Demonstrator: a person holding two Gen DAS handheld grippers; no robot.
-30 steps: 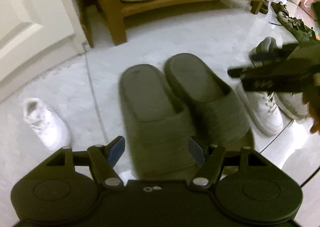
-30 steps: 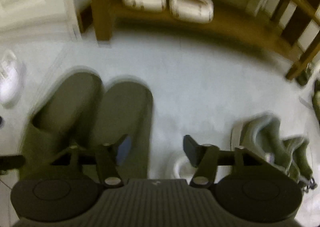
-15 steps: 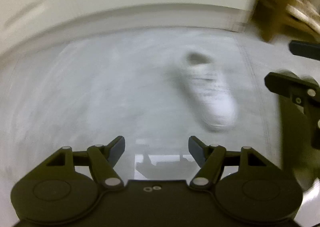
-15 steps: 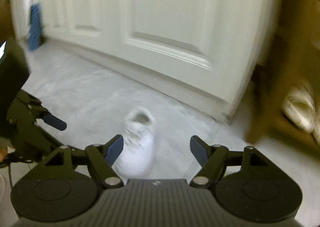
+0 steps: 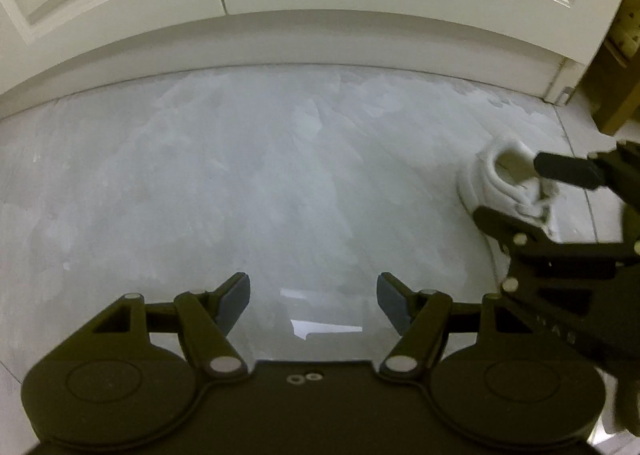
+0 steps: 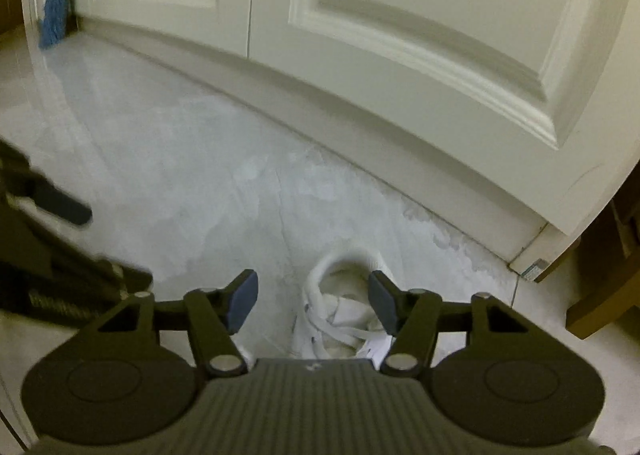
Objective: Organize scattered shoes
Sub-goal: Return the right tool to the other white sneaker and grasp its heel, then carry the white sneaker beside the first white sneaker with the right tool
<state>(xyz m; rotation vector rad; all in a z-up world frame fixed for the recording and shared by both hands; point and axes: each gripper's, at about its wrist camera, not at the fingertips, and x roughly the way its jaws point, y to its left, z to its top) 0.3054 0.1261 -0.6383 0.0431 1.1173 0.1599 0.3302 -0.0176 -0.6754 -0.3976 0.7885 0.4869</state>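
Right gripper (image 6: 312, 301): jaws spread wide, gripping nothing; poised low over the sneaker.
Sneaker (image 6: 340, 315): white, laced, on the floor; its opening lies between the right gripper's fingers, nearer the right one, heel pointing toward the door.
Left gripper (image 5: 314, 301): jaws apart, empty; over bare floor, well left of the sneaker (image 5: 506, 183).
Floor (image 5: 260, 183): pale grey tile.
Door (image 6: 420, 35): white, panelled, beyond the sneaker.
Blue object (image 6: 56, 15): far left, by the door.
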